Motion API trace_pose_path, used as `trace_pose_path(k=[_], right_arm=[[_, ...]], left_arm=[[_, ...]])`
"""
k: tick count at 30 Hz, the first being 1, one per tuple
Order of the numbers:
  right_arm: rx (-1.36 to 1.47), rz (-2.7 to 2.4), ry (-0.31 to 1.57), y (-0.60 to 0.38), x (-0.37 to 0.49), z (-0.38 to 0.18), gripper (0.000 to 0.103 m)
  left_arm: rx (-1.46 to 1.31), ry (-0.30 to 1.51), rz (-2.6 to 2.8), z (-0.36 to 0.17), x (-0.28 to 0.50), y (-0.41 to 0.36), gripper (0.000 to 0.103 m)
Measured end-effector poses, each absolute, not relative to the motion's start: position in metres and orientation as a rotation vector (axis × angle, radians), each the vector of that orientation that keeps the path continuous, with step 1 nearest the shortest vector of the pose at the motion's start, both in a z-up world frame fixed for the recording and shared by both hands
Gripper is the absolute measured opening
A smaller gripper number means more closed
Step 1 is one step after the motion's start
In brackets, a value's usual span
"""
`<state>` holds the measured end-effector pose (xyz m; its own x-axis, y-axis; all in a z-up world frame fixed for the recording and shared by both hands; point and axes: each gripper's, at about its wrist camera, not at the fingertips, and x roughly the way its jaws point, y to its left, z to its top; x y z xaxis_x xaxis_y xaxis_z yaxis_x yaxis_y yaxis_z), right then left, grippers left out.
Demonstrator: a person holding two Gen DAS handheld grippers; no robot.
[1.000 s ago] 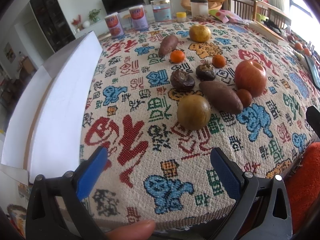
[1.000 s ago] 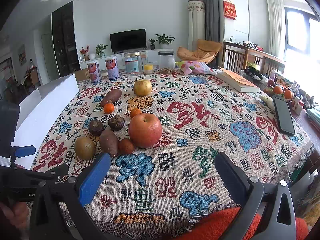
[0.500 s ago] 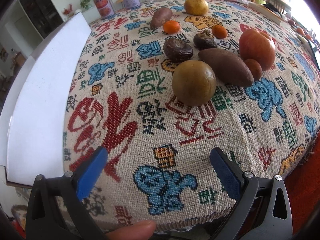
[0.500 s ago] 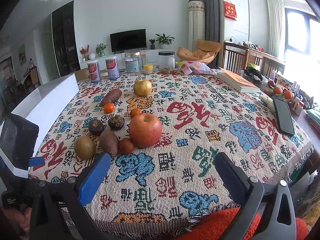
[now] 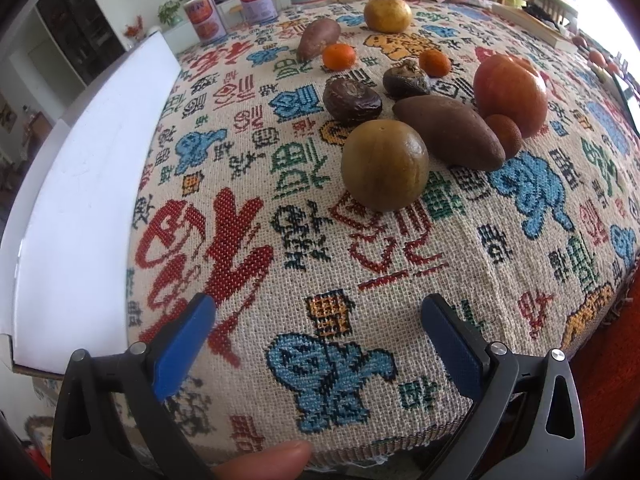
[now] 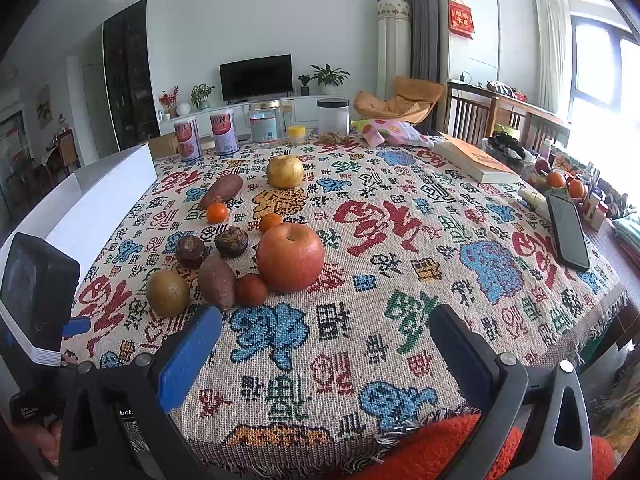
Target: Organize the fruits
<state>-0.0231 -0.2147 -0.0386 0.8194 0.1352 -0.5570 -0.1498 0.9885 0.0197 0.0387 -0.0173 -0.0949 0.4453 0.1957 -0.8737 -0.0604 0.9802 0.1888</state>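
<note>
1. A white box (image 5: 80, 184) lies along the table's left edge, probably where the fruit is meant to go.
2. The left gripper (image 5: 316, 328) hangs over the near-left corner, fingers wide and holding nothing, aimed at the round brown-green fruit (image 5: 384, 165) nearest it.
3. The other fruit sits clustered behind, toward the table's middle: a sweet potato (image 5: 448, 136), then a red apple (image 5: 512, 92).
4. The right gripper (image 6: 324, 340) waits at the near edge, fingers wide, holding nothing.
</note>
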Motion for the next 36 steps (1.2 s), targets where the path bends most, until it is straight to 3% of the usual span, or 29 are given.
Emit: trace_pose_path(k=[18,23,28,31,36], right_arm=[[-0.056,0.14,0.573,-0.213,-0.021,-0.041,0.103],[-0.056,0.139,0.579,-0.213,-0.021,-0.041,0.103],[-0.062,0.138,0.575,-0.213,-0.02,-0.041,0.103],[-0.069,0.137,0.574,-0.213,-0.02,-0.042,0.103],[-0.066,0.131,0.574,-0.216,-0.019,-0.041,0.103]], left_arm=[[0.119,1.096,0.143,-0.096,0.04,-0.013,0.103],[-0.067,1.072,0.069,-0.103,0.034,0.016,0.103],[-0.061,1.091,0.017,-0.1,0.038,0.018,0.102],[-0.133,0.998,-0.097,-0.083,0.046,0.013,0.102],[-0.018,0.953,-0.147,-0.078,0.075,-0.009,0.101]])
